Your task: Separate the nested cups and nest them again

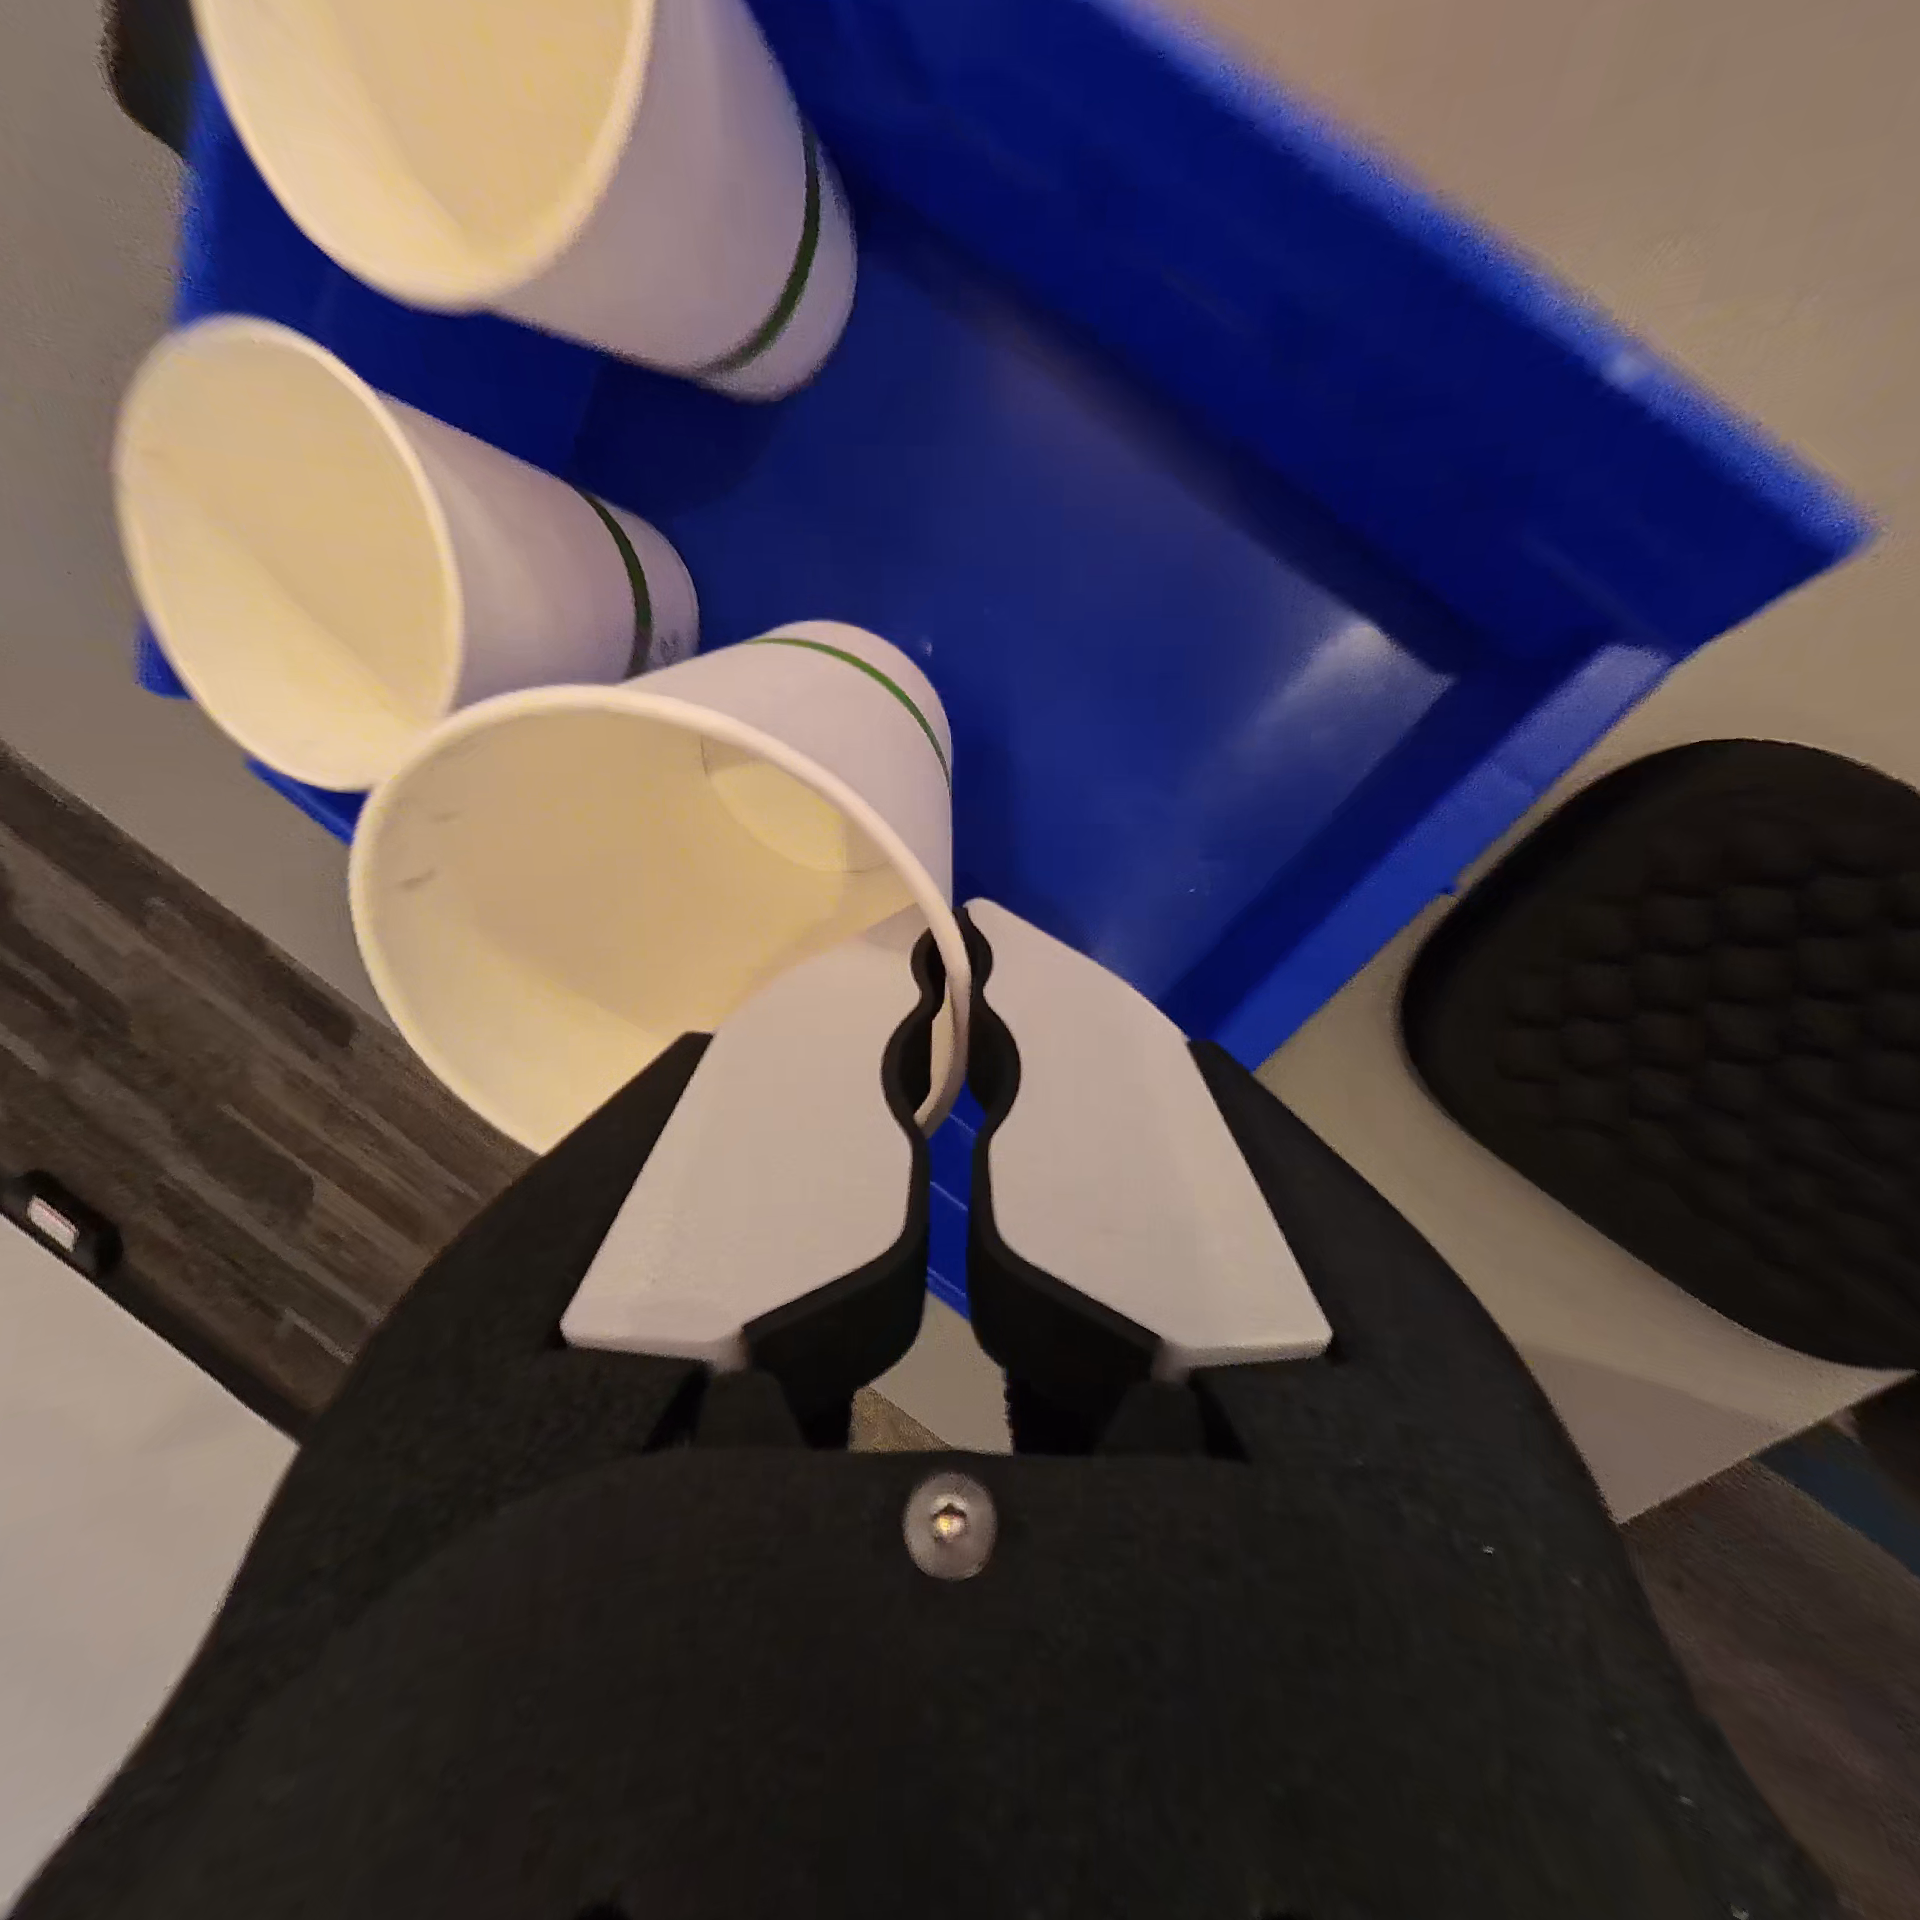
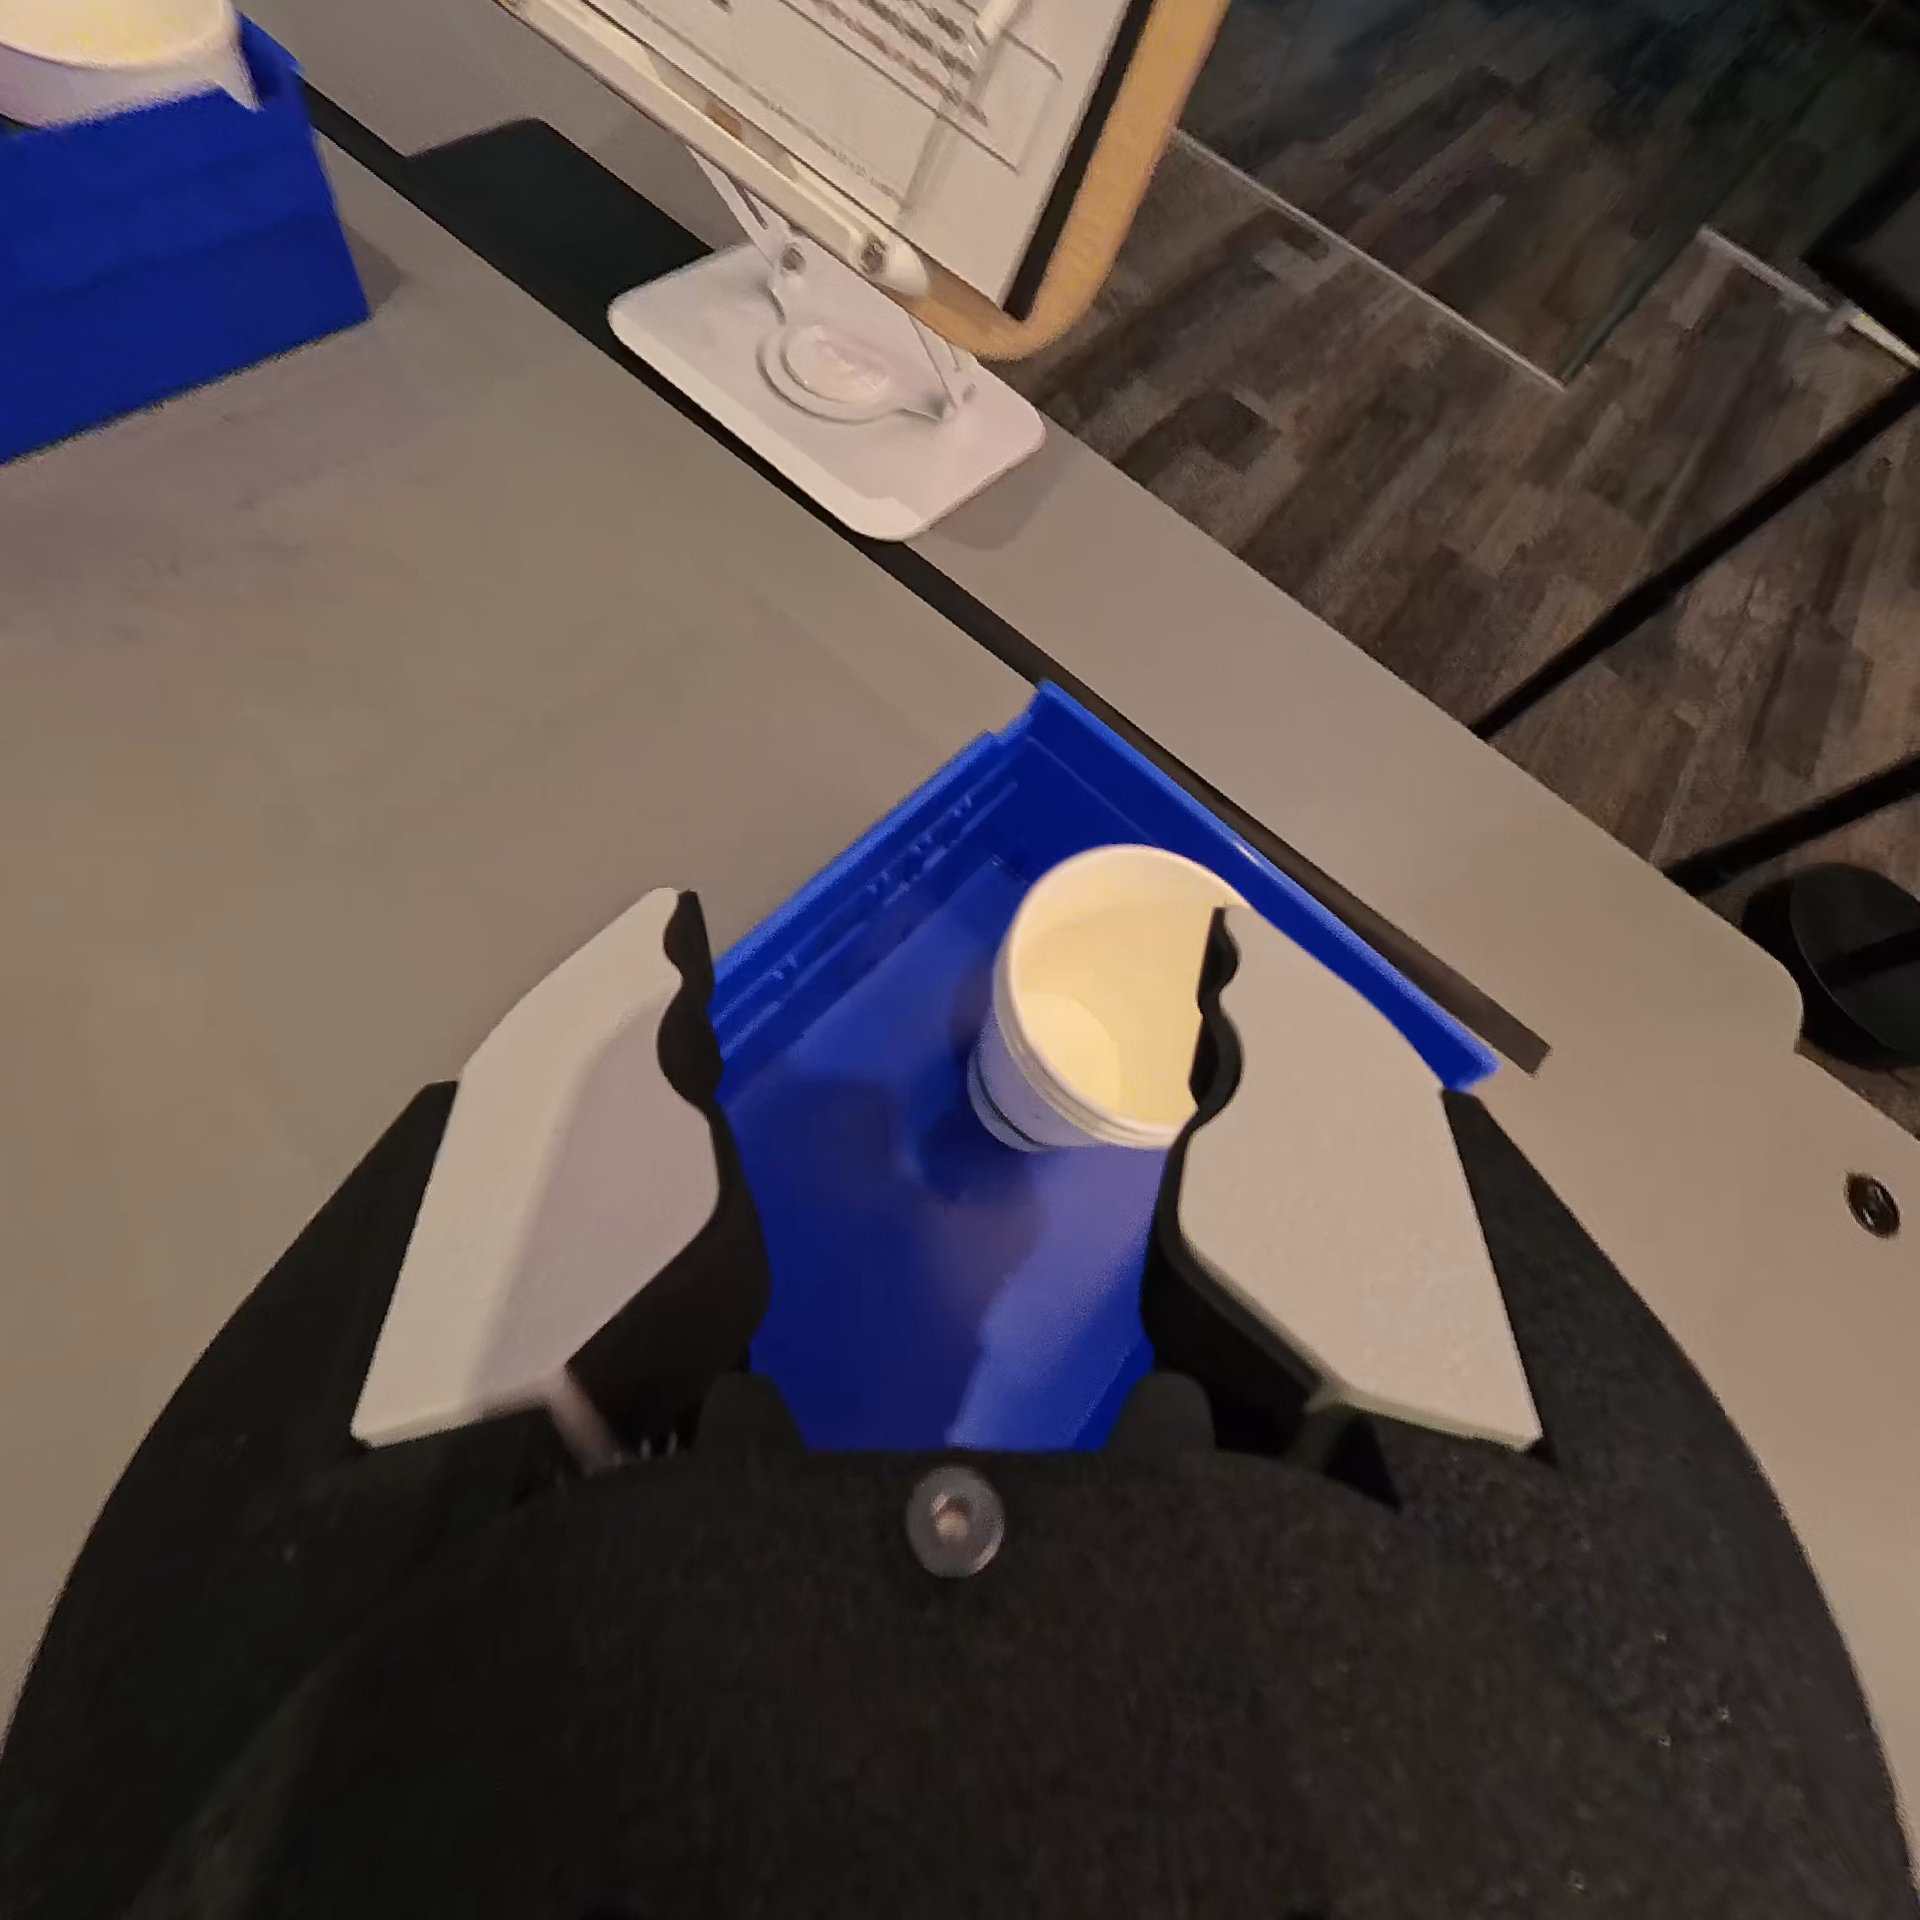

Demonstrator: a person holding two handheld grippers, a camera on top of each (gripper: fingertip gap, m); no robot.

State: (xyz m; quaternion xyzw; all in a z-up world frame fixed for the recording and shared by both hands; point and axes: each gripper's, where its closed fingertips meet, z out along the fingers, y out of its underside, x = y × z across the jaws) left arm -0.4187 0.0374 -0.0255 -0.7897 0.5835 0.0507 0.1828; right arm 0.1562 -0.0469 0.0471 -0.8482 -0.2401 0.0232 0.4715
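Note:
In the left wrist view, my left gripper [image 1: 961, 935] is shut on the rim of a white paper cup [image 1: 623, 883] with a green ring. One finger is inside the cup and one outside. The cup leans over the near corner of a blue bin [image 1: 1195, 520]. Two more white cups [image 1: 291, 551] [image 1: 520, 156] stand in that bin beyond it. In the right wrist view, my right gripper [image 2: 951, 909] is open and empty above a second blue bin [image 2: 1351, 935]. A stack of nested white cups [image 2: 1091, 1018] stands in that bin, close to the right finger [image 2: 1216, 987].
A black textured pad [image 1: 1683, 1039] lies right of the left bin. In the right wrist view a white document stand [image 2: 831, 395] sits at the grey table's far edge. The other bin [image 2: 156, 239] shows at the top left. Wood floor lies beyond the table edge.

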